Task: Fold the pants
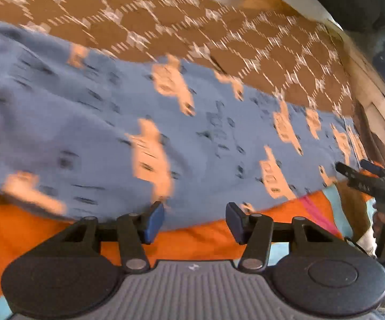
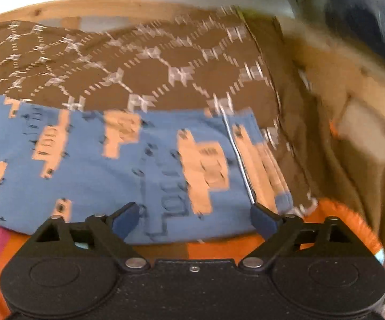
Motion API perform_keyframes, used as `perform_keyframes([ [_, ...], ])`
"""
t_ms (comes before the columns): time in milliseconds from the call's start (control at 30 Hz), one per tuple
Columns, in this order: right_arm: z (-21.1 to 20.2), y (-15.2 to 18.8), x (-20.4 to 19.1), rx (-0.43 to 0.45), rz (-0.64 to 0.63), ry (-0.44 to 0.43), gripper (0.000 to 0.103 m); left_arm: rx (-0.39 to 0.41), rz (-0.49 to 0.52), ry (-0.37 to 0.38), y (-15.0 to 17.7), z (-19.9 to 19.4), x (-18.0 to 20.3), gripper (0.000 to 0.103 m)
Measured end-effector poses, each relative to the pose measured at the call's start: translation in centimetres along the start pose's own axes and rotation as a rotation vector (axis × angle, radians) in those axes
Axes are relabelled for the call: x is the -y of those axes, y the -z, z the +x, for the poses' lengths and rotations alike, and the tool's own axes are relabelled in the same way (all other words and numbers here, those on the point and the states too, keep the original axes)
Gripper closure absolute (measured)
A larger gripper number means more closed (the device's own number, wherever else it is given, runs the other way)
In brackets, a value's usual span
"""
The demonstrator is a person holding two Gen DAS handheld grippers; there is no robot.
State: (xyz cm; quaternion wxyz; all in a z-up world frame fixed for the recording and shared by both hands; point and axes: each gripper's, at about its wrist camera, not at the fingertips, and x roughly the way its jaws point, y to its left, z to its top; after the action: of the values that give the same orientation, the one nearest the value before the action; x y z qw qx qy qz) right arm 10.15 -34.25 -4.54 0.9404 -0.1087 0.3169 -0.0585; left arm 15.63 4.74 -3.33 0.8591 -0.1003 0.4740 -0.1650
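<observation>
Pants (image 1: pixel 107 122) lie lengthwise left-right, just beyond both hand-held grippers, left (image 1: pixel 195 221) and right (image 2: pixel 195 220); jaws apart, empty.

- A brown cover (image 1: pixel 144 26) with a white hexagon pattern spreads over the bed.
- An orange cloth (image 1: pixel 45 229) lies at its near edge.
- The blue pants (image 1: pixel 91 122) rest flat across both.
</observation>
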Motion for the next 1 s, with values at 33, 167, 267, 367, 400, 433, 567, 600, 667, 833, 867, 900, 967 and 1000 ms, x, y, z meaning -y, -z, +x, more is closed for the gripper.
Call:
perform_keyframes([
  [33, -0.6, -0.2, -1.0, 0.04, -0.018, -0.043, 0.006, 0.03, 0.014, -0.043, -0.2, -0.9, -0.1, 0.034],
  [167, -1.5, -0.3, -5.5, 0.118, -0.139, -0.192, 0.004, 0.149, 0.052, -0.095, -2.3, -3.0, -0.9, 0.033],
  [267, -1.3, 0.2, -9.2, 0.125, -0.315, -0.242, 0.004, 0.164, 0.009, -0.234, -3.8, -2.8, -2.6, 0.03],
  [367, -0.9, 1.1, -11.0, 0.127, -0.414, -0.204, 0.002, 0.122, -0.077, -0.341, -3.6, -2.1, -6.1, 0.057],
  [400, -0.8, 1.0, -10.8, 0.121, -0.402, -0.199, 0.001, 0.143, -0.103, -0.323, -3.2, -2.7, -7.1, 0.063],
  [433, -0.5, 0.7, -10.4, 0.107, -0.376, -0.196, 0.001, 0.149, -0.129, -0.306, -3.1, -3.2, -7.7, 0.068],
  [567, -0.5, 0.7, -8.7, 0.085, -0.272, -0.181, 0.001, 0.105, -0.206, -0.279, -2.9, -4.7, -7.0, 0.037],
  [600, -0.5, 0.7, -8.5, 0.092, -0.256, -0.175, 0.001, 0.11, -0.175, -0.28, -3.1, -4.8, -6.0, 0.032],
  [667, -0.8, 0.7, -8.3, 0.108, -0.245, -0.164, 0.001, 0.133, -0.047, -0.27, -3.8, -4.9, -3.4, 0.029],
  [833, -1.2, 0.5, -8.0, 0.136, -0.23, -0.151, 0.001, 0.151, 0.266, -0.205, -9.7, -1.0, 2.2, 0.029],
  [867, -1.1, 0.5, -7.8, 0.144, -0.219, -0.147, 0.001, 0.142, 0.299, -0.202, -11.0, 0.6, 2.8, 0.029],
  [900, -1.0, 0.4, -7.4, 0.146, -0.205, -0.142, 0.001, 0.125, 0.328, -0.198, -12.2, 2.3, 3.1, 0.029],
  [967, -0.5, 0.3, -6.3, 0.141, -0.146, -0.15, 0.001, 0.056, 0.364, -0.22, -14.2, 6.2, 3.1, 0.029],
  [1000, -0.2, 0.2, -5.7, 0.133, -0.113, -0.163, 0.001, 0.009, 0.386, -0.247, -14.8, 7.9, 3.0, 0.031],
])
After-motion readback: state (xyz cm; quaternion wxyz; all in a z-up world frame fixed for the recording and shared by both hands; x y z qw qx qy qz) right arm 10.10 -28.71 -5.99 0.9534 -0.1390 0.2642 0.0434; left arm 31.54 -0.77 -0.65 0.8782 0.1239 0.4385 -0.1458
